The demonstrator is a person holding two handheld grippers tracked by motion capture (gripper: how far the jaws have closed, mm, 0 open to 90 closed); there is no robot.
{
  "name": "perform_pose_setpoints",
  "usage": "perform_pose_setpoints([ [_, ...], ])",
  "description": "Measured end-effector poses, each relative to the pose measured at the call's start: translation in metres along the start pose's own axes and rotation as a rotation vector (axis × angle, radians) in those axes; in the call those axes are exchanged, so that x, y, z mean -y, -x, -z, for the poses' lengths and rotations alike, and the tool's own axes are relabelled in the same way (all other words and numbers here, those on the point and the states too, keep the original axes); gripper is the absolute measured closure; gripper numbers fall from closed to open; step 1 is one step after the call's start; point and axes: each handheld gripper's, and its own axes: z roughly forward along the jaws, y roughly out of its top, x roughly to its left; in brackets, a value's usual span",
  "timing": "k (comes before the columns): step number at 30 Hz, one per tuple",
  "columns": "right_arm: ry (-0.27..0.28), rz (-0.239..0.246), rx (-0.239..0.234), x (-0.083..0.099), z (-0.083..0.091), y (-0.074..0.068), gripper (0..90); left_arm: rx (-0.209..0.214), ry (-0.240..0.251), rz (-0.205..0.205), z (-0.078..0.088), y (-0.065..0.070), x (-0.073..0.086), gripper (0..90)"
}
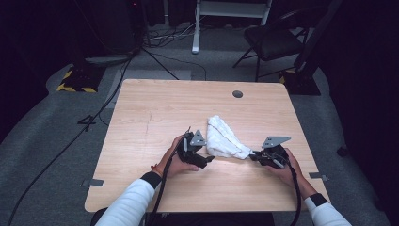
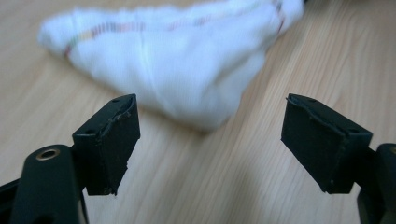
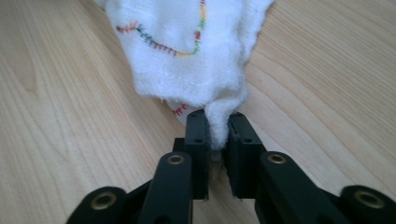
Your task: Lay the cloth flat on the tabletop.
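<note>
A white cloth [image 1: 225,137] with coloured stitching lies bunched near the middle of a pale wooden table [image 1: 155,113], which stands on grey carpet [image 1: 42,127] in a dark room with a black chair [image 1: 273,40] behind. The right gripper [image 3: 218,135] pinches a corner of the cloth between its jaws. The left gripper [image 2: 210,135] has its jaws spread just short of the cloth's near edge, with only bare wood between them.

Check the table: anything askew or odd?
The white cloth lies bunched rather than flat, one corner pinched in the right hand-held gripper. The left hand-held gripper is open beside it. Nothing spilled or damaged.
</note>
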Motion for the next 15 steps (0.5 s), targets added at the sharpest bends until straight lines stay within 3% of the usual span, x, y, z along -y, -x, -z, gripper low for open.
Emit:
perform_pose_setpoints([
  [5, 0.025, 0.024, -0.006, -0.007, 0.0, -0.008, 85.0, 0.015, 0.009, -0.096, -0.017, 0.015, -0.02, 24.7],
  [9, 0.03, 0.043, -0.009, -0.011, -0.001, -0.014, 85.3, 0.043, -0.043, -0.153, -0.042, 0.026, -0.029, 24.7],
  [11, 0.034, 0.045, -0.012, -0.011, -0.001, -0.016, 85.2, 0.046, -0.065, -0.15, -0.053, 0.028, -0.032, 25.2],
  [15, 0.044, 0.047, -0.018, -0.012, 0.0, -0.018, 85.2, 0.028, -0.12, -0.173, -0.068, 0.027, -0.034, 41.8],
])
